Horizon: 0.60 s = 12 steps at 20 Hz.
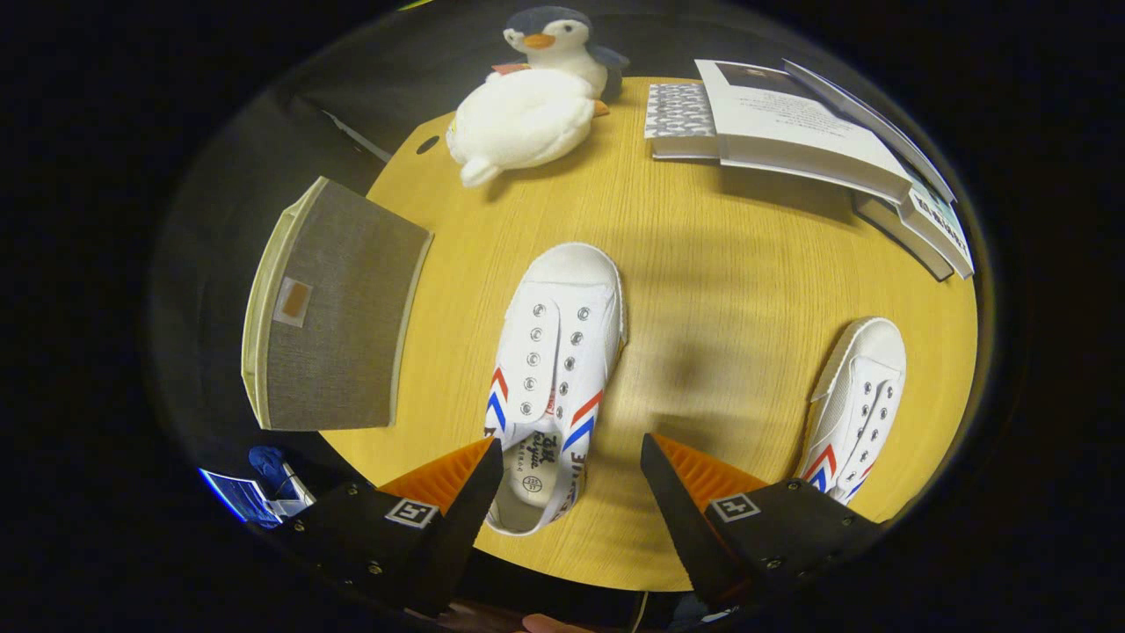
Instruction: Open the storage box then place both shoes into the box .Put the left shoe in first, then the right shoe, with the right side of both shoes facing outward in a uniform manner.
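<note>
The hand-held gripper hung over the near side of the round wooden bench, its two fingers spread wide apart and holding nothing. Right between the fingers lay the heel of the nearer white shoe. This shoe pointed straight away from the fingers, toe far and heel close, so its long side ran the same way the fingers looked. The second white shoe lay off to the right, near the bench edge, beside the right finger and well apart from the first shoe.

To the left, partly over the bench edge, sat the grey storage box. Its lid looked shut, so it likely needed opening first. There was bare wood between the shoes.

Farther off lay a stack of books on the right and a plush penguin at the far edge.
</note>
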Each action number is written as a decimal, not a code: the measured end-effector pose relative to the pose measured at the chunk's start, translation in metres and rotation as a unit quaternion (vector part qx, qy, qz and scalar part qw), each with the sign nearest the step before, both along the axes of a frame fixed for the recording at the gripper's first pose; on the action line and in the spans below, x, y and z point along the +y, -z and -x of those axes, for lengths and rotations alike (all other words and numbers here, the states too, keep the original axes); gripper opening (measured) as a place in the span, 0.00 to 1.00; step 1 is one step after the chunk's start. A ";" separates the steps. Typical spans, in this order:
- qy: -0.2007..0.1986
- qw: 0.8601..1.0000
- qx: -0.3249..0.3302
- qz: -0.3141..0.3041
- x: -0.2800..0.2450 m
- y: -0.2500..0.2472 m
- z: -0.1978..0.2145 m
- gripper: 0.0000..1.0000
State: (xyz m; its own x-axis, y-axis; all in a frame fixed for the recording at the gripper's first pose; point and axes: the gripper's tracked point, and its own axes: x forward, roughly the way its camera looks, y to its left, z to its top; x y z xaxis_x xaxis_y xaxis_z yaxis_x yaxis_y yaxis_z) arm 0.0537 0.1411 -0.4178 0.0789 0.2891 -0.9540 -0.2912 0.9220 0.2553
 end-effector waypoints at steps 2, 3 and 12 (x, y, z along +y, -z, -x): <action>-0.013 1.000 0.014 0.014 -0.003 0.010 0.000 0.96; -0.019 0.999 0.020 0.024 -0.005 0.016 -0.002 0.95; -0.022 0.999 0.027 0.029 0.010 0.036 -0.006 0.30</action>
